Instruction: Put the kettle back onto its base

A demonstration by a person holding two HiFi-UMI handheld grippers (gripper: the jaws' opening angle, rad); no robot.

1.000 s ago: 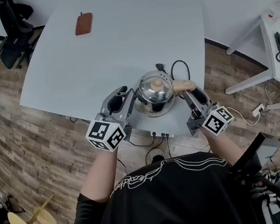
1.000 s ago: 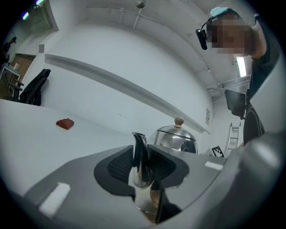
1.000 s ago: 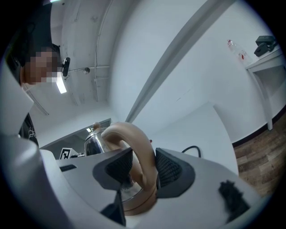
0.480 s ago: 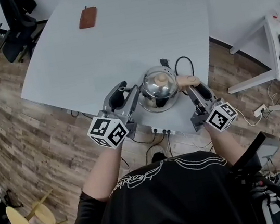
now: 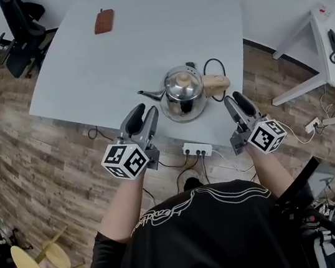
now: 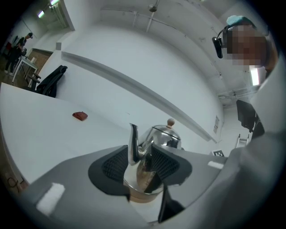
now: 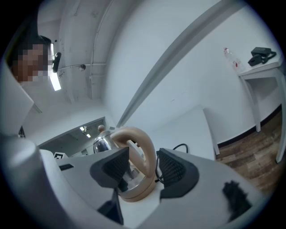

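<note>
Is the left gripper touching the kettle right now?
Apart. The head view shows bare table between the open left gripper and the kettle, nearest at its spout.

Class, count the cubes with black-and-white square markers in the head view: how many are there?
2. One cube is lower left of the kettle; the other cube is lower right of it. Both sit just past the table's near edge. None looks hidden.
</note>
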